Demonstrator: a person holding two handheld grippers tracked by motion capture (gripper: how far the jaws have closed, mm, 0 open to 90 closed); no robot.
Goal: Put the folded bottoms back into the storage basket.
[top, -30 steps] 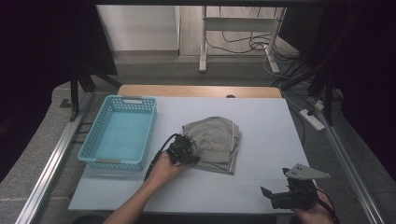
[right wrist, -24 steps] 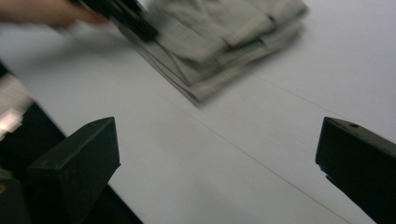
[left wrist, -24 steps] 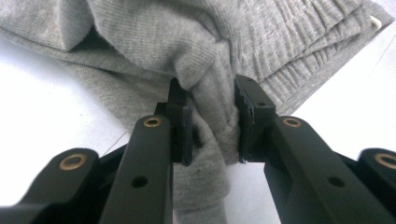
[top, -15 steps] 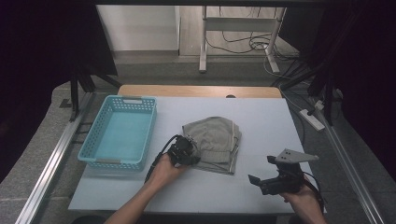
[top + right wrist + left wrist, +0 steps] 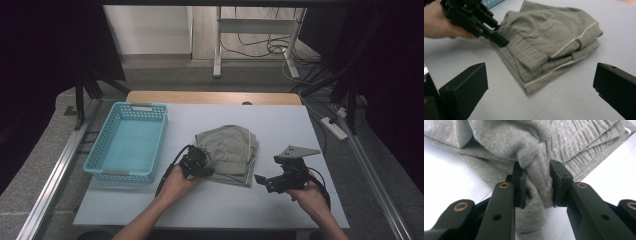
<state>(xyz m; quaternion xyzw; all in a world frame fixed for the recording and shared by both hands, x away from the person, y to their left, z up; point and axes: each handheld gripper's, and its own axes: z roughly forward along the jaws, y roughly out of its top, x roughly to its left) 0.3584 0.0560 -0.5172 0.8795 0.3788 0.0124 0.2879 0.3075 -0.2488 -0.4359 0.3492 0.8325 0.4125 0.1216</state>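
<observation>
Two tools: left tool (image 5: pixel 537 183) pinches the folded grey garment (image 5: pixel 230 152) (bunched edge), right tool (image 5: pixel 541 90) spread wide nearby

A grey ribbed garment (image 5: pixel 229 152) with white piping is seen beside a light-blue basket (image 5: pixel 105 170) on a white table (image 5: pixel 280 125).

The left gripper (image 5: pixel 206 167) has its jaws pinched nearly together; the right gripper (image 5: pixel 264 181) hovers with jaws spread wide.
</observation>
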